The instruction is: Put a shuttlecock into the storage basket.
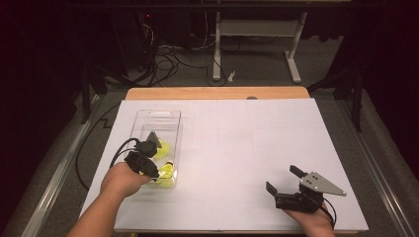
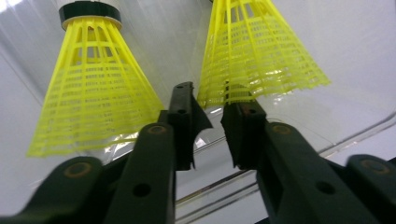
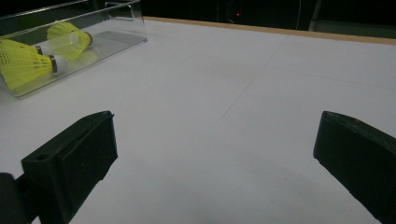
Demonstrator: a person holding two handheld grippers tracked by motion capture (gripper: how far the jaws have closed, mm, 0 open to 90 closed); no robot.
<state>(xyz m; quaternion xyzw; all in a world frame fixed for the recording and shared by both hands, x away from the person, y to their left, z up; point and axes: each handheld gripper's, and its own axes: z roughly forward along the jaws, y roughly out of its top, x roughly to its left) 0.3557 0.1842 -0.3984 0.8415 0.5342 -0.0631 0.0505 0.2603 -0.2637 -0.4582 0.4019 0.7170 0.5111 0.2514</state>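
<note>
white-covered desk in a dark room. yellow mesh-skirted shuttlecocks lie in a clear tray at left; left gripper slightly parted, empty, beside them; right gripper wide open.

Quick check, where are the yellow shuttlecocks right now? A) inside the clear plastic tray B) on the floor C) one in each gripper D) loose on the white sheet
A: both yellow shuttlecocks lie inside the clear plastic tray at the table's left, where the left gripper reaches in with nothing between its jaws.
</note>
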